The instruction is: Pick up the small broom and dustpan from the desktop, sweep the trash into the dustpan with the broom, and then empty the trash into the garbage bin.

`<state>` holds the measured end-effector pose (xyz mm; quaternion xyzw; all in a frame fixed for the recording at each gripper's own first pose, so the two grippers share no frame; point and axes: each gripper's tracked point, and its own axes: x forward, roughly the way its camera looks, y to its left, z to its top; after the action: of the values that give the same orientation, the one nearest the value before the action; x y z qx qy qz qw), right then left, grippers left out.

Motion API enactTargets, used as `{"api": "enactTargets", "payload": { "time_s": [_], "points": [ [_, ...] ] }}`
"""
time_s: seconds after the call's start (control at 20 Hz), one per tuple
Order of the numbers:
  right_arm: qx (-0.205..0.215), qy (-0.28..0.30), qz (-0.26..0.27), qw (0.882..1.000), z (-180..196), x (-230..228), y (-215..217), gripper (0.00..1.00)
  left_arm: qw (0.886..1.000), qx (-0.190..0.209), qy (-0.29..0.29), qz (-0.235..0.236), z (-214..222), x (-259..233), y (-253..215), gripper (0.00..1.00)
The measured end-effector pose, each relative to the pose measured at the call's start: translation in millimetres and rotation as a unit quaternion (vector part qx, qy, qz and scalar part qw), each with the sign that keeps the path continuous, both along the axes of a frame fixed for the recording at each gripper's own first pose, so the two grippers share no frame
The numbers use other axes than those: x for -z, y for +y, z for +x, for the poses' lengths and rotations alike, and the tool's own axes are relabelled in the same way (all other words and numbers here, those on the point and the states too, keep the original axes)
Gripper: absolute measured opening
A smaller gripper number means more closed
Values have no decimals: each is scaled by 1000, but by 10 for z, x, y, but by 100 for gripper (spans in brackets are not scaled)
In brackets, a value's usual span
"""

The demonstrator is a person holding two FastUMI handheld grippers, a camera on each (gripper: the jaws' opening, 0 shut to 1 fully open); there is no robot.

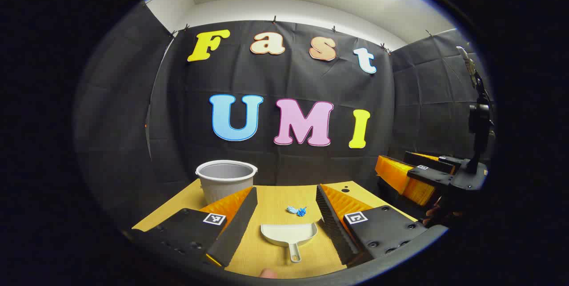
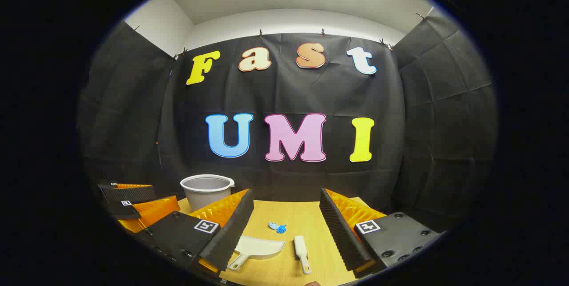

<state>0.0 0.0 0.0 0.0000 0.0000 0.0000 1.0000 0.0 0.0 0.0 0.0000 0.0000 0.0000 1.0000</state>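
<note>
In the left gripper view the left hand-held gripper [image 1: 284, 221] hangs spread, grasping nothing, above the dustpan [image 1: 289, 235] on the counter [image 1: 275, 203]; blue trash [image 1: 297, 210] lies beyond, near the garbage bin [image 1: 226, 181]. In the right gripper view the right hand-held gripper [image 2: 286, 232], also spread, faces the small broom [image 2: 301, 248] (a thin handle could slip from the grasp).

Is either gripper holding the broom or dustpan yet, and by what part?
Nothing is held. Both the left gripper and right gripper are open, above the white plastic dustpan and small white broom lying on the wooden desktop.
</note>
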Motion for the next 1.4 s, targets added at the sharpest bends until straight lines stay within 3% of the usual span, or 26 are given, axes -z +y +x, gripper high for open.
{"api": "enactTargets", "payload": {
  "time_s": [0.2, 0.7, 0.75, 0.8, 1.0, 1.3, 1.4],
  "points": [
    [-3, -6, 3, 1000, 3, -28, 50, 92, 1000, -3, -7, 3, 28, -28, 37, 80],
    [4, -3, 7, 1000, 63, 25, 65, 95, 1000, 2, 3, -2, 92, 48, 72, 79],
    [2, 0, 8, 1000, 58, 45, 88, 92, 1000, 1, 4, -4, 91, 53, 85, 79],
    [1, 1, 10, 1000, 51, 50, 102, 96, 1000, 2, 5, -6, 91, 66, 79, 79],
    [0, 2, 12, 1000, 29, 51, 120, 92, 1000, 2, 6, -7, 104, 70, 92, 80],
    [5, 26, 11, 1000, -12, 196, 101, 96, 1000, 7, 10, -14, 123, 152, 52, 79],
    [2, 28, 3, 1000, -28, 189, 125, 92, 1000, 10, 15, -20, 116, 183, 23, 79]
  ]
}}
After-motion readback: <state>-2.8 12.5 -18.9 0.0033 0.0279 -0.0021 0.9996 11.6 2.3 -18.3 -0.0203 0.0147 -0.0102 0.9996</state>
